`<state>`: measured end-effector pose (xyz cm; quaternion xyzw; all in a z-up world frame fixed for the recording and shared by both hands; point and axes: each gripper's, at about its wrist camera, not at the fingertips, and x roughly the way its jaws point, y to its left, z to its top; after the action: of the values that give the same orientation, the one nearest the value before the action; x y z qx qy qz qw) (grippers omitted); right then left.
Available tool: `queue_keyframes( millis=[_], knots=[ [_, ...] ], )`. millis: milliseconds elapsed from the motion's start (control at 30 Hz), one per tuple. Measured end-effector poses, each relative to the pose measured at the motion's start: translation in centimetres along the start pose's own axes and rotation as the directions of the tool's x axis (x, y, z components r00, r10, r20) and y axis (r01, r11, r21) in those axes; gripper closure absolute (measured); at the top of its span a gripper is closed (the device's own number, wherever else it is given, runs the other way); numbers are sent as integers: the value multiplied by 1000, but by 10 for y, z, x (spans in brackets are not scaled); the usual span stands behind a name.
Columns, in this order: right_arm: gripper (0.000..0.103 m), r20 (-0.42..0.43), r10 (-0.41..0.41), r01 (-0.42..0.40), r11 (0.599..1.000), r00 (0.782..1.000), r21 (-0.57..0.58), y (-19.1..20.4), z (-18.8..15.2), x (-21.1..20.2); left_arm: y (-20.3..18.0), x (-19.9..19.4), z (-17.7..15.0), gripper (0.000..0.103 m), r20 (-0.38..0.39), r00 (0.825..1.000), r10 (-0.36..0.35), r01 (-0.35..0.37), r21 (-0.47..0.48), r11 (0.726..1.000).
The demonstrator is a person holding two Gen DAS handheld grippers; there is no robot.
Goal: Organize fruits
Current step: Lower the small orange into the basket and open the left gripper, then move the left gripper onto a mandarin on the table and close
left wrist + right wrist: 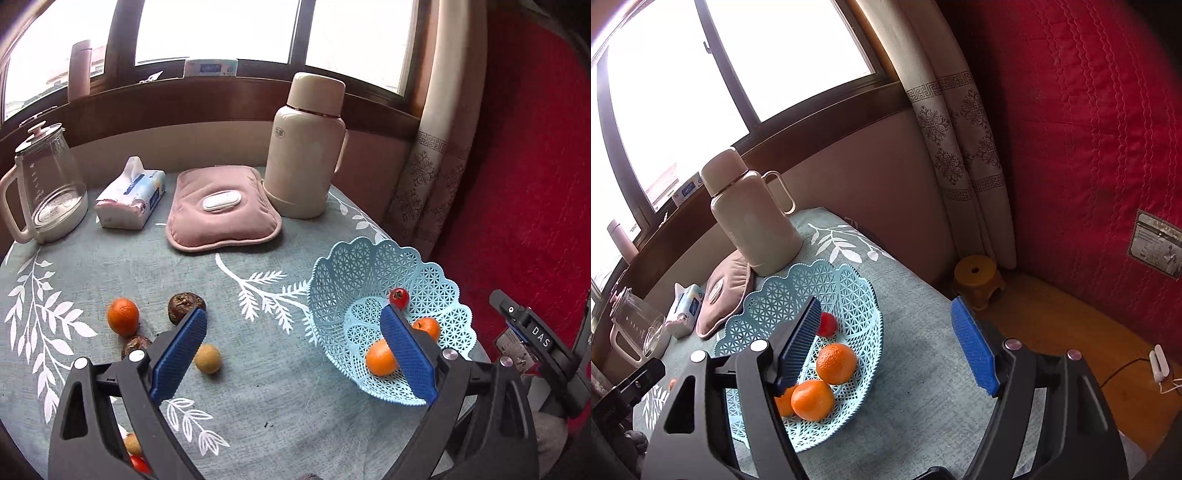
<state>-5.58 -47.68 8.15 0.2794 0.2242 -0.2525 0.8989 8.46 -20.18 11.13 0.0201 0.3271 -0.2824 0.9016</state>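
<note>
1. Your left gripper hangs wide open and empty above the table; its right pad overlaps the blue lattice basket in that view.
2. Inside the basket, beside that pad, sit two oranges and a small red fruit.
3. Left of the left pad lie a loose orange, a tan round fruit and two dark wrinkled fruits.
4. Your right gripper is open too, holding nothing, its left pad over the basket and the oranges.
5. Beyond stand a cream flask and a pink cushion.
</note>
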Motion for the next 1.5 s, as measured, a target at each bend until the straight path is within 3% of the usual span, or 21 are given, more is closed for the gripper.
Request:
queue_keyframes(
  millis=[400, 533, 800, 1133, 1300, 1500],
  knots=[
    [28, -29, 43, -44, 998, 999, -50, 30, -15, -5, 95, -22, 22, 9, 58, 989, 134, -124, -151, 981],
    [28, -34, 64, -65, 996, 997, -52, 42, -20, -7, 123, -22, 24, 9, 54, 987, 151, -137, -210, 968],
    [27, -70, 88, -93, 993, 994, -72, 69, -31, 4, 159, -1, 14, 9, -17, 989, 148, -147, -286, 947],
    [27, -71, 138, -147, 980, 988, -134, 108, -37, 8, 174, 38, -5, 9, -87, 985, 151, -170, -280, 945],
    [27, -88, 152, -165, 972, 984, -166, 121, -44, 12, 180, 61, -15, 29, -154, 977, 146, -185, -277, 943],
    [27, -105, 167, -184, 964, 980, -190, 131, -50, 16, 185, 74, -19, 42, -180, 978, 103, -154, -300, 942]
  ],
)
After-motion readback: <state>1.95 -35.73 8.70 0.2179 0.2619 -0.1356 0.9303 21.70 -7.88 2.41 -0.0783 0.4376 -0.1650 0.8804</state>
